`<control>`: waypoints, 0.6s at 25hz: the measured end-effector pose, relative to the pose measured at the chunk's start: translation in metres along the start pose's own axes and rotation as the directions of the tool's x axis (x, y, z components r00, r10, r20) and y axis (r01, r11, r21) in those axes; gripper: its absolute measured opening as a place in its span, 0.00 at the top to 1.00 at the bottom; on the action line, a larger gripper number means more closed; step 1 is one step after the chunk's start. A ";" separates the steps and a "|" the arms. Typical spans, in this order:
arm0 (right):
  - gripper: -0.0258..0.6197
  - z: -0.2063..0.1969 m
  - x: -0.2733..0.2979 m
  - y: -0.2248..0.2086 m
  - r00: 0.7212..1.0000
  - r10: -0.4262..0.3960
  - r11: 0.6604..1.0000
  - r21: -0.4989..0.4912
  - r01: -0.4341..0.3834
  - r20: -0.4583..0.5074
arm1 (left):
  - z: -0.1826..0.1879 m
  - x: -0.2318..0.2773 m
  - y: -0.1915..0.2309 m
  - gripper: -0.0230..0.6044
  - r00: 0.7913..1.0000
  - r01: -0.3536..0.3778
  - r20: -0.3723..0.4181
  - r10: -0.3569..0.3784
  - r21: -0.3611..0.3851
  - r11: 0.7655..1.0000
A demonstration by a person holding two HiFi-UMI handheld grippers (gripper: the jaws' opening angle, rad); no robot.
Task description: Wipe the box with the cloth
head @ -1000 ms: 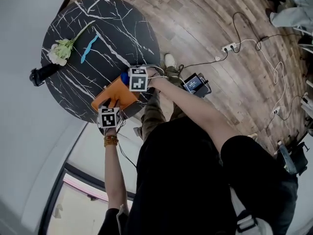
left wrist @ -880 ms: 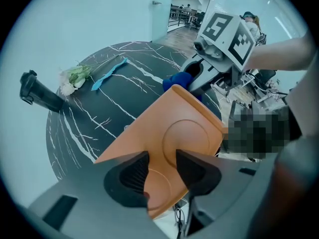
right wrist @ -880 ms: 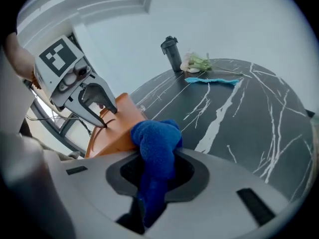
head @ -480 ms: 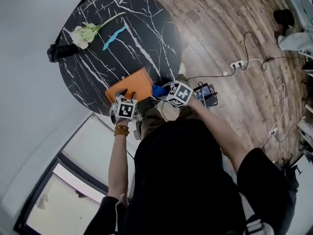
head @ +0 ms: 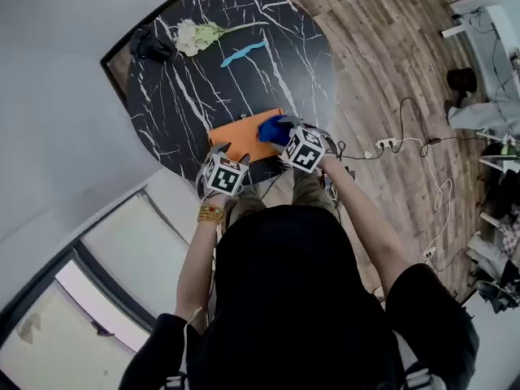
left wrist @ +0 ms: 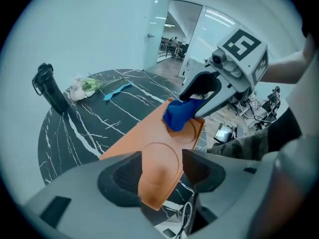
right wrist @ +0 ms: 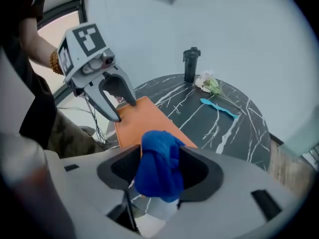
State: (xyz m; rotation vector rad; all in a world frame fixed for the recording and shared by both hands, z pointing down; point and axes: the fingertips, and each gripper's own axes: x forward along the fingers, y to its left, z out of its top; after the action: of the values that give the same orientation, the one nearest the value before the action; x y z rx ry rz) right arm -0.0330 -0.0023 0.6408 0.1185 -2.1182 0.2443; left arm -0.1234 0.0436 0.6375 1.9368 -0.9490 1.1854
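The flat orange box (head: 242, 138) lies at the near edge of the round black marble table (head: 187, 96), one corner jutting past the rim. My left gripper (head: 223, 157) hovers over its near left end; its jaws have just been opening, and the box (left wrist: 149, 148) shows between them, below the pads. My right gripper (head: 286, 134) is at the box's right end. Its jaws have just been opening too, and the blue cloth (right wrist: 158, 163) sits loose and puffy between them. From the left gripper view the cloth (left wrist: 178, 114) hangs at the right gripper's tips, touching the box.
At the table's far side stand a black bottle (head: 150, 43), a white flower (head: 195, 32) and a light-blue strip (head: 242, 53). A power strip with cables (head: 386, 145) lies on the wooden floor to the right. A white wall runs along the left.
Both grippers have lifted a little off the box. The right gripper and the cloth have shifted from over the box to its right end. The head view has swung round.
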 end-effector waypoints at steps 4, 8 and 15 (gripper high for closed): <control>0.61 -0.014 -0.030 -0.024 0.983 -0.178 0.874 0.464 0.144 0.031 | -0.017 0.006 0.022 0.56 1.000 -0.015 0.013 0.015 -0.009 1.000; 0.61 -0.010 0.007 -0.016 0.973 -0.229 0.759 0.620 0.199 -0.032 | -0.033 -0.001 0.044 0.56 0.994 -0.039 0.094 0.054 -0.153 0.987; 0.78 0.014 0.025 -0.036 0.966 -0.240 0.827 0.501 0.255 -0.096 | -0.061 0.013 0.064 0.55 0.993 -0.008 0.114 0.043 -0.298 0.955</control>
State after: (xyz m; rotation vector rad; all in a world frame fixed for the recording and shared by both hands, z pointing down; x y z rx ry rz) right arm -0.0515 -0.0400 0.6596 0.6964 -1.9352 0.6444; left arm -0.1993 0.0580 0.6817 1.7709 -1.1472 0.8893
